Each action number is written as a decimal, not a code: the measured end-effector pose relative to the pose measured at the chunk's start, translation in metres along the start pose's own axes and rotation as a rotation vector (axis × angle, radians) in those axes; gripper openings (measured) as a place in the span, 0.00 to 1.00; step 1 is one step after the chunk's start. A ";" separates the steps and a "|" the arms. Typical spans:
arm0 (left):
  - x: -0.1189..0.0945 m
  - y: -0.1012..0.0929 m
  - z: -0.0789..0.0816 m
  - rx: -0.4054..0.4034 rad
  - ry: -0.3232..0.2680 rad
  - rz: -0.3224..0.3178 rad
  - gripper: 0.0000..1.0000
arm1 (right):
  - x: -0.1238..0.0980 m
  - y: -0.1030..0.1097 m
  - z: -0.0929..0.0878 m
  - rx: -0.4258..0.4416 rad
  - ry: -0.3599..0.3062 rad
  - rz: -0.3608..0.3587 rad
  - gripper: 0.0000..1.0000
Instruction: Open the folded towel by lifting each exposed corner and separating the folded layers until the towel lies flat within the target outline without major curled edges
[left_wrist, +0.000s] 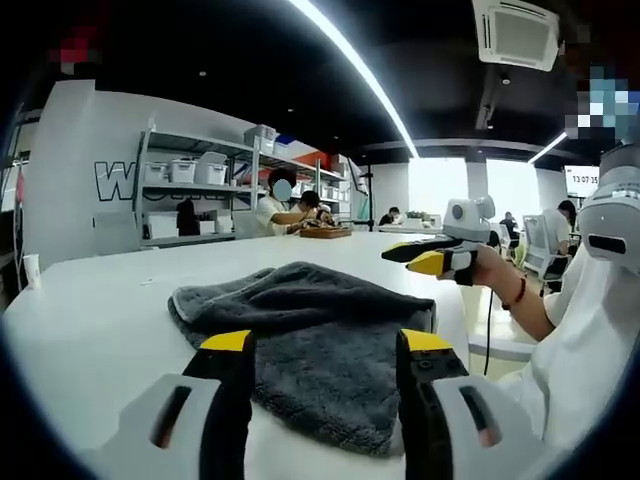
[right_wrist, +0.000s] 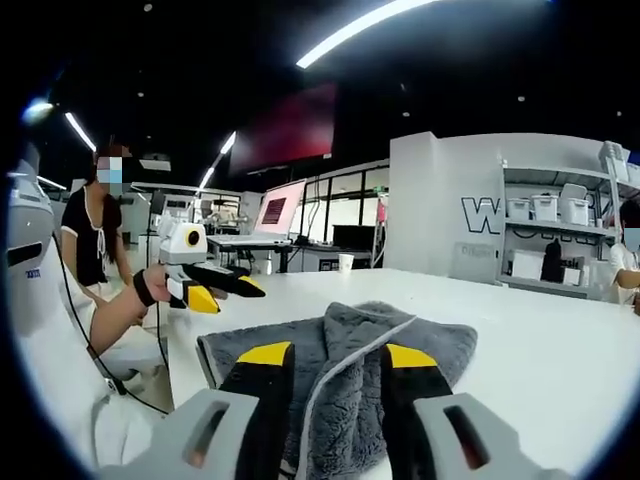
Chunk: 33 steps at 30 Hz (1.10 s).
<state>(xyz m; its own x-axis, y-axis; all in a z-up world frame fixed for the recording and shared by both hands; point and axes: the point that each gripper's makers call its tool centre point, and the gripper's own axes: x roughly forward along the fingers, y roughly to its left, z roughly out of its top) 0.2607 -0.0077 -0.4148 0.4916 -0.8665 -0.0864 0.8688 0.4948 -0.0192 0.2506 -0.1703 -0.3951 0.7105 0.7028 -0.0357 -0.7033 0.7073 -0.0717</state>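
A dark grey towel (left_wrist: 320, 300) lies folded and rumpled on the white table (left_wrist: 100, 300). My left gripper (left_wrist: 326, 345) hovers open at its near edge, yellow-tipped jaws spread wide with nothing between them. My right gripper (left_wrist: 428, 257) is held in a hand above the table's right side, beyond the towel, jaws apart. In the right gripper view the towel (right_wrist: 345, 335) shows a light hem line running along a fold. My right gripper (right_wrist: 338, 355) stands open over it. My left gripper (right_wrist: 215, 285) floats at the left, off the towel's corner, jaws parted.
The person's white sleeve (left_wrist: 590, 340) and forearm border the table's right edge. Shelves with white bins (left_wrist: 190, 172) stand behind, and people sit at a far table with a wooden tray (left_wrist: 325, 232). Bare tabletop (right_wrist: 560, 340) spreads around the towel. A cup (right_wrist: 345, 262) stands at its far edge.
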 end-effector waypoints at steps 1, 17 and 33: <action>0.001 0.000 0.000 0.001 -0.002 -0.002 0.58 | 0.000 0.001 0.002 0.002 -0.007 0.002 0.28; 0.015 0.013 -0.002 -0.036 0.018 -0.004 0.55 | 0.008 -0.004 0.001 -0.013 0.011 0.002 0.26; 0.030 0.023 0.001 -0.069 0.015 0.009 0.54 | 0.013 -0.003 0.006 -0.033 0.001 0.002 0.22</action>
<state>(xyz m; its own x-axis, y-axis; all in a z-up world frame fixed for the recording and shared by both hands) 0.2958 -0.0220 -0.4168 0.4979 -0.8612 -0.1017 0.8580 0.5063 -0.0870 0.2619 -0.1632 -0.3896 0.7093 0.7040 -0.0368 -0.7033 0.7031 -0.1048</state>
